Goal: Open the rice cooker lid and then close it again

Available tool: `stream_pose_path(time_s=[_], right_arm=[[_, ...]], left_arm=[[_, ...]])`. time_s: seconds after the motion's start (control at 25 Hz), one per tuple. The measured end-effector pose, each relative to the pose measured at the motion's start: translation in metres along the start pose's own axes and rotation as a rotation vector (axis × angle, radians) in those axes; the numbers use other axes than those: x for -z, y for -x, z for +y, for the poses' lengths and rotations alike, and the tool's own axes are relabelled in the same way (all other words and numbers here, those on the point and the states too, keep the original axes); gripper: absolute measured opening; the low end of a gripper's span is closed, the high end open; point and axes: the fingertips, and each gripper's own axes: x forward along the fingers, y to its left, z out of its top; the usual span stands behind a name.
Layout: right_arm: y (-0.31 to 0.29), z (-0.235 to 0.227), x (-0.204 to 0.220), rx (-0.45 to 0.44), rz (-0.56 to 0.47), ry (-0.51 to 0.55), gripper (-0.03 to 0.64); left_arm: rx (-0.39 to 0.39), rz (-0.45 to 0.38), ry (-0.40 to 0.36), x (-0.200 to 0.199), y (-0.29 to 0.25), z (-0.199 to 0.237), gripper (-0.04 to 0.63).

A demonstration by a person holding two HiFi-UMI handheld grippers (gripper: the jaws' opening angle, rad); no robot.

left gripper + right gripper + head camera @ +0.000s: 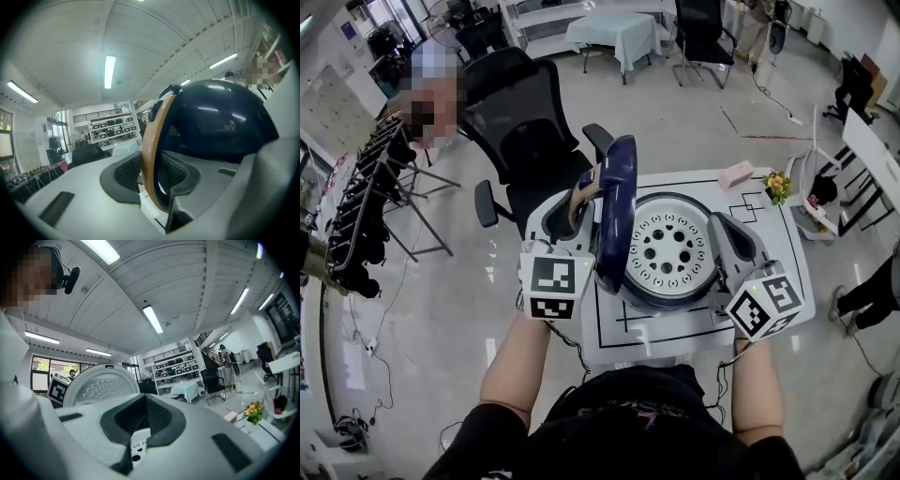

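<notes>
The rice cooker [670,281] stands on the white table [778,281] with its lid raised. The navy lid [617,211] is upright, and its white perforated inner plate [668,248] faces right and up. My left gripper [578,204] is at the lid's outer side, shut on the tan handle band [581,187]. In the left gripper view that band [149,140] runs between the pads [124,173], with the navy dome [220,117] to its right. My right gripper [724,230] hovers just right of the pot, shut and empty. Its view [143,420] shows the inner plate [101,385] at left.
A pink box [736,174] and a small bunch of flowers [777,184] sit at the table's far right corner. A black office chair [525,131] stands behind the table. A person [431,94] is at the far left beside camera stands [366,206].
</notes>
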Motion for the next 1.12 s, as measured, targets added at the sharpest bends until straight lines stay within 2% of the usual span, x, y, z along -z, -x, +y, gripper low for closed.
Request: stream_pose_path(time_s=[0.24, 0.4, 0.56, 0.8, 1.12], right_arm=[[0.006, -0.015, -0.011, -0.042, -0.007, 0.007, 0.002], [0.016, -0.034, -0.016, -0.070, 0.001, 0.014, 0.002], [0.018, -0.039, -0.023, -0.082, -0.004, 0.008, 0.002], [0.027, -0.052, -0.023, -0.113, 0.004, 0.012, 0.002], [0.020, -0.048, -0.016, -0.190, 0.053, 0.037, 0.002]], left_arm=[[0.004, 0.030, -0.090, -0.010, -0.007, -0.027, 0.121], [0.006, 0.057, -0.193, -0.016, -0.017, -0.062, 0.126], [0.012, 0.089, -0.313, -0.021, -0.022, -0.076, 0.126], [0.020, 0.134, -0.451, -0.020, -0.033, -0.110, 0.130], [0.033, 0.180, -0.570, -0.014, -0.045, -0.143, 0.138]])
